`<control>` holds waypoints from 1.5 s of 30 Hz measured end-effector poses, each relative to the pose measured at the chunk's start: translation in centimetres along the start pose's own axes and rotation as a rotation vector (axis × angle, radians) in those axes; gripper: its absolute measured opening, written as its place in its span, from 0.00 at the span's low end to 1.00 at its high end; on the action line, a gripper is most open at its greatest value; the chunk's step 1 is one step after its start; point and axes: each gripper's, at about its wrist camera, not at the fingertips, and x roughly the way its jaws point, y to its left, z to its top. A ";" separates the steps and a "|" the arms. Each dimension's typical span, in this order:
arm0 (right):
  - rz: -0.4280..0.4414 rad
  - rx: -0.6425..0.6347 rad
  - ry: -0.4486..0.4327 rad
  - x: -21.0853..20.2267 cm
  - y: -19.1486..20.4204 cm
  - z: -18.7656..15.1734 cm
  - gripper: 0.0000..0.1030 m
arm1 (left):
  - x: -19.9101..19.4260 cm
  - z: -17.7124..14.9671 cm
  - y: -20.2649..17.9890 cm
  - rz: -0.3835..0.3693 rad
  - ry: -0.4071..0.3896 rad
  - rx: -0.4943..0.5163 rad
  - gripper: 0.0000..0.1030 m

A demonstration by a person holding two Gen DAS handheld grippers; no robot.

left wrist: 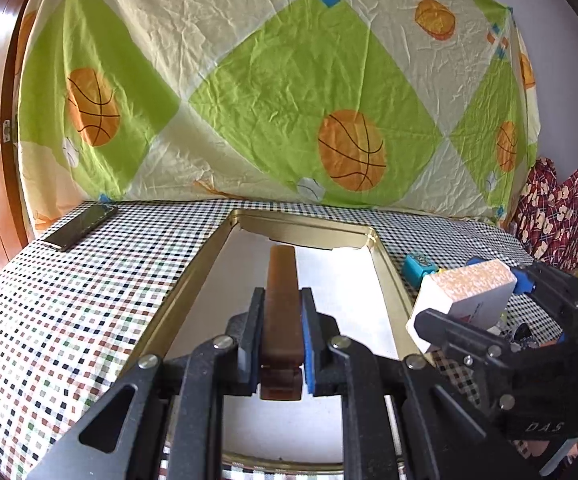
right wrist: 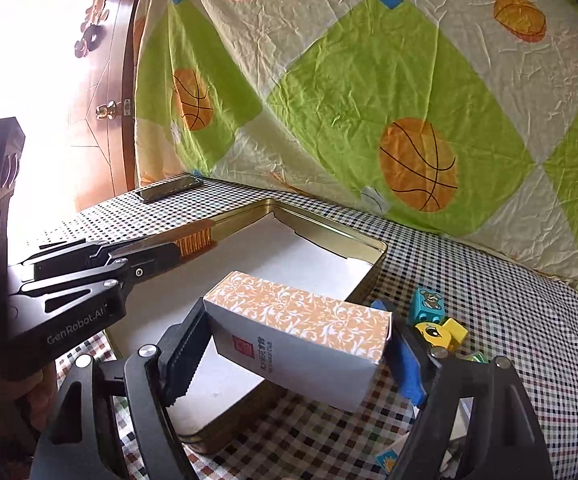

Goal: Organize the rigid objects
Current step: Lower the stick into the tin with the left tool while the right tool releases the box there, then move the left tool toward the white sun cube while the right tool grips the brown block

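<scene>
I see the L gripper (left wrist: 281, 312) clamped tight on a brush (left wrist: 282, 300), amber handle between the pads, bristle end (right wrist: 195, 240) out front. It hangs over the tin (left wrist: 205, 264), above the white liner, w/ the tip toward the far wall.

R gripper (right wrist: 295, 344) is clamped on a box (right wrist: 301, 328), orange-patterned top, white side w/ a red logo. Jaws stand wide, one on each end of the box. Box is tilted and sits over the tin's right edge, near corner, partly above the table (right wrist: 489, 280).

On the checked cloth right of the tin: teal block (right wrist: 428, 305), yellow block (right wrist: 443, 333), touching or nearly so; can't tell which. Phone (left wrist: 81, 226) lies at the table's far-left corner, well apart from the tin. Ball-print sheet (left wrist: 273, 80) hangs behind the far edge.
</scene>
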 end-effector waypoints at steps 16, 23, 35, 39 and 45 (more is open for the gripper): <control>0.043 0.026 0.154 9.3 -0.8 3.5 0.79 | 6.2 4.5 3.2 0.049 0.167 0.023 0.13; 0.042 0.034 0.187 11.0 -1.0 4.1 0.79 | 7.6 5.5 3.3 0.057 0.212 0.032 0.13; 0.040 0.035 0.178 8.6 -1.4 3.9 0.89 | 5.7 5.6 3.0 0.099 0.129 0.037 0.66; 0.062 0.072 0.148 4.7 -3.1 2.2 0.89 | 2.4 4.3 2.2 0.051 0.038 -0.006 0.76; -0.044 0.093 0.083 -3.0 -6.8 -3.1 0.89 | -2.8 0.2 -1.2 0.025 -0.120 0.007 0.94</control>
